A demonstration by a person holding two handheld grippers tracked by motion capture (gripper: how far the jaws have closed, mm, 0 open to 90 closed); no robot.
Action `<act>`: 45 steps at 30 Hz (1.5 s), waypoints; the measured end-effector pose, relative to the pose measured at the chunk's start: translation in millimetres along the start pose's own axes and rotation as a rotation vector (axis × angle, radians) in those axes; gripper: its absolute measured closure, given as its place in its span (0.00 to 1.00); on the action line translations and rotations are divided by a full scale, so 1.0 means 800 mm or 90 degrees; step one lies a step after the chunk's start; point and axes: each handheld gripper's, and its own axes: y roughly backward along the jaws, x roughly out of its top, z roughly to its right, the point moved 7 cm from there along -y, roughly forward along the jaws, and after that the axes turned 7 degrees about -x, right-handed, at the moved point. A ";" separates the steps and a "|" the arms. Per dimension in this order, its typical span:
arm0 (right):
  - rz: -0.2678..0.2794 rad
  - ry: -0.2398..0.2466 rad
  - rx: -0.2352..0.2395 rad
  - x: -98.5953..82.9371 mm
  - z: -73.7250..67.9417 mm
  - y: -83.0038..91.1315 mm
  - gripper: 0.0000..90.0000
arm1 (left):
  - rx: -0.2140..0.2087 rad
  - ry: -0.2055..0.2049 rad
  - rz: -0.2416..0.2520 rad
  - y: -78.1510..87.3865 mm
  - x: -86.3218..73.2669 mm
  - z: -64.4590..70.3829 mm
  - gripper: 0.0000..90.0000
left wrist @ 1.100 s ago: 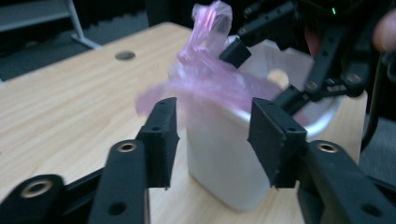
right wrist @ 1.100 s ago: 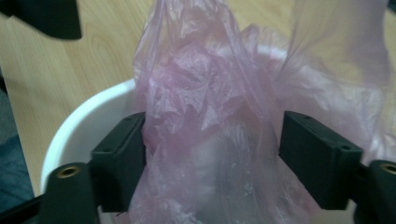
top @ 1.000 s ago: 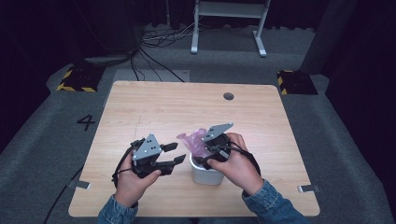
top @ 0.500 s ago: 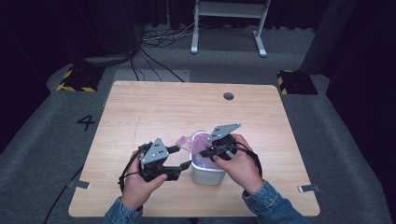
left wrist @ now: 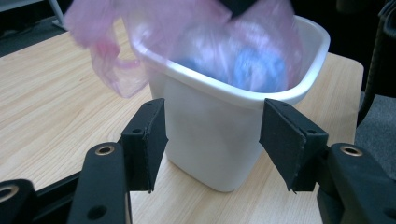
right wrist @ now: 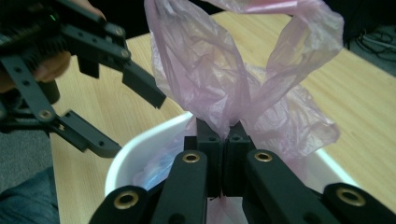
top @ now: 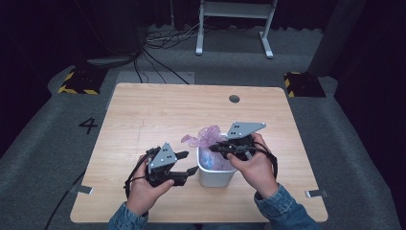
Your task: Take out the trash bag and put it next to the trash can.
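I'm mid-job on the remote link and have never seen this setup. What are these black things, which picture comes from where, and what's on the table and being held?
No robot arm here: a person holds a two-jaw tool in each hand. The high view looks down on the table from above; the left tool shows at its left, the right tool at its right. The other two pictures come from cameras riding on each tool, looking along its own black jaws.

On the table stands a white bin lined with a pink bag; something blue lies inside the bag.

The right tool is shut on the bag, pinching gathered plastic above the bin. The left tool is open, its jaws either side of the bin's wall, not yet touching it.
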 end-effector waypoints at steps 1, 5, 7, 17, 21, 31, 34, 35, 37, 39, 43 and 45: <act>0.005 0.000 -0.001 0.003 0.001 0.003 0.99 | 0.001 -0.001 -0.001 0.001 0.000 0.000 0.45; 0.034 0.008 -0.006 0.016 0.002 0.018 0.99 | 0.006 0.000 -0.016 0.009 -0.004 -0.001 0.42; 0.052 0.015 -0.012 0.023 0.002 0.026 0.99 | 0.010 0.000 -0.029 0.014 -0.008 -0.002 0.41; 0.105 0.021 -0.033 0.049 0.010 0.061 0.99 | 0.056 0.033 -0.019 0.052 -0.032 -0.028 0.40; 0.115 0.019 -0.038 0.056 0.015 0.071 0.99 | 0.079 0.044 -0.027 0.064 -0.045 -0.041 0.40; 0.140 0.021 -0.068 0.075 0.030 0.109 0.99 | 0.121 0.052 -0.047 0.084 -0.065 -0.063 0.36; 0.143 0.019 -0.081 0.077 0.037 0.121 0.99 | 0.127 0.059 -0.048 0.090 -0.072 -0.069 0.36; 0.144 0.018 -0.085 0.077 0.039 0.125 0.99 | 0.129 0.060 -0.049 0.092 -0.075 -0.071 0.36; 0.145 0.015 -0.093 0.077 0.043 0.132 0.99 | 0.132 0.065 -0.049 0.096 -0.080 -0.074 0.35; 0.145 0.016 -0.103 0.077 0.047 0.139 0.99 | 0.141 0.066 -0.054 0.099 -0.084 -0.078 0.35; 0.143 0.017 -0.125 0.076 0.057 0.153 0.99 | 0.149 0.070 -0.044 0.104 -0.088 -0.081 0.32; 0.141 0.016 -0.136 0.075 0.062 0.160 0.99 | 0.155 0.068 -0.047 0.105 -0.091 -0.083 0.32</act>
